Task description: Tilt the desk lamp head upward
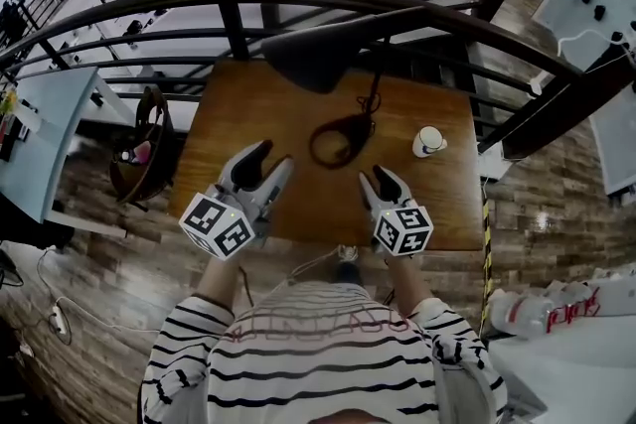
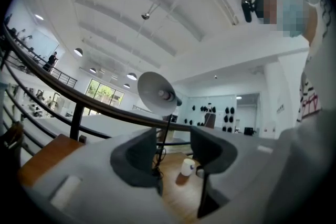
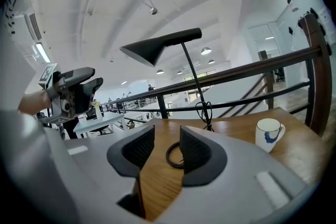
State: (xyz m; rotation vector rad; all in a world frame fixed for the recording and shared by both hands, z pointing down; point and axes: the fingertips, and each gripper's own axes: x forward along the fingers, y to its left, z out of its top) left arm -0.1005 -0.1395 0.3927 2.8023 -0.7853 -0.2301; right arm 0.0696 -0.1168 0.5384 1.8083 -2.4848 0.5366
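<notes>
In the head view the left gripper (image 1: 273, 157) and right gripper (image 1: 378, 176) hover over the near edge of the wooden bench (image 1: 447, 204), both with fingers apart and holding nothing. The desk lamp's dark, cone-shaped lamp head (image 1: 308, 55) hangs over the far edge, its open ring base (image 1: 338, 139) sits mid-bench, and a white mug (image 1: 428, 142) stands toward the right edge. In the left gripper view the matte grey fingers (image 2: 137, 155) gape, framing the thin stem and smooth flared shade well beyond them. In the right gripper view the ribbed fingers (image 3: 195, 150) stand open over grained wood, with the ring base ahead. The step would likely go best with one gripper steadying the slim stem (image 3: 193, 76) while the other lifts the shade's rim slowly, so the light base does not slide or tip.
</notes>
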